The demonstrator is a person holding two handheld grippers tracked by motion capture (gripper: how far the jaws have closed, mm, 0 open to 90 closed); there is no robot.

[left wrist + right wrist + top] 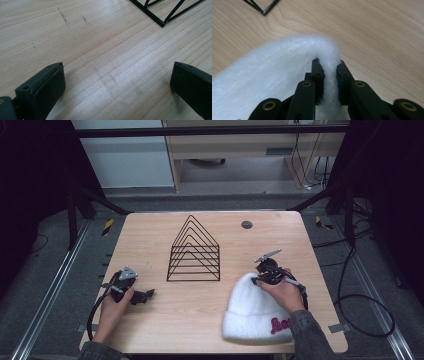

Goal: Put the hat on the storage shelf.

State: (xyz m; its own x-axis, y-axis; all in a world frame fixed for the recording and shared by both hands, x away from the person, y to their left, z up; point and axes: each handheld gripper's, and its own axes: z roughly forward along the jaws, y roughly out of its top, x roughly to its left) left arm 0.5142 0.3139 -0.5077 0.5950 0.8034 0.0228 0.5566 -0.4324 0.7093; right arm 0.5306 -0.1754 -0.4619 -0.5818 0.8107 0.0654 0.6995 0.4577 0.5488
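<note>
We counted one white beanie (255, 312) on the counter (200, 320), lying at about five o'clock from the single black wire rack (194, 251). We had two grippers in hand. Our right gripper (329, 66) was clamped on a fold of the beanie's rounded top edge, fabric pinched between its pads. Our left gripper (117, 82) rested at about eight o'clock from the rack, its jaws spread wide over bare wood with nothing between them.
</note>
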